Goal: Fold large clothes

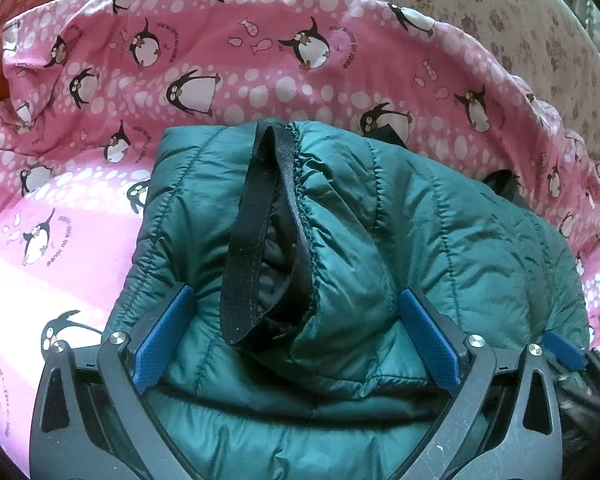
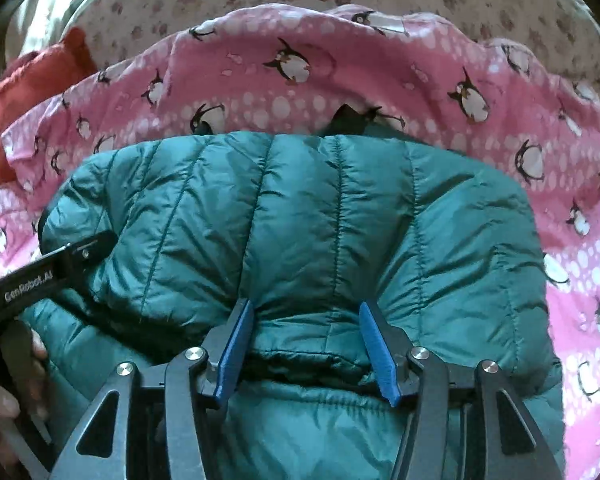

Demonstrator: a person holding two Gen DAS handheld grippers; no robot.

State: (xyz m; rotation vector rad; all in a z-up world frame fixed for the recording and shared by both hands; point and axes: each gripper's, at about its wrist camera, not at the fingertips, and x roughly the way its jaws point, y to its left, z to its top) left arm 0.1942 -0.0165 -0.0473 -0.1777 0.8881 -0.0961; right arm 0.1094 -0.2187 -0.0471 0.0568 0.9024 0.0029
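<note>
A teal quilted puffer jacket (image 1: 420, 220) lies folded in a thick bundle on a pink penguin-print sheet (image 1: 260, 52). A black-trimmed sleeve cuff (image 1: 260, 240) lies on top, in the left wrist view. My left gripper (image 1: 296, 300) is open, its blue pads on either side of the cuff, pressed onto the jacket. In the right wrist view the jacket (image 2: 300, 208) fills the middle. My right gripper (image 2: 306, 308) is partly open, with a puffed fold of the jacket between its blue pads. The left gripper's black body (image 2: 48, 268) shows at the left there.
The pink sheet (image 2: 340, 80) lies over a beige flowered bedspread (image 1: 480, 8). A red cushion or cloth (image 2: 32, 80) sits at the far left. A person's fingers (image 2: 4, 392) hold the left tool. The right gripper's blue pad (image 1: 564, 344) shows at the jacket's right edge.
</note>
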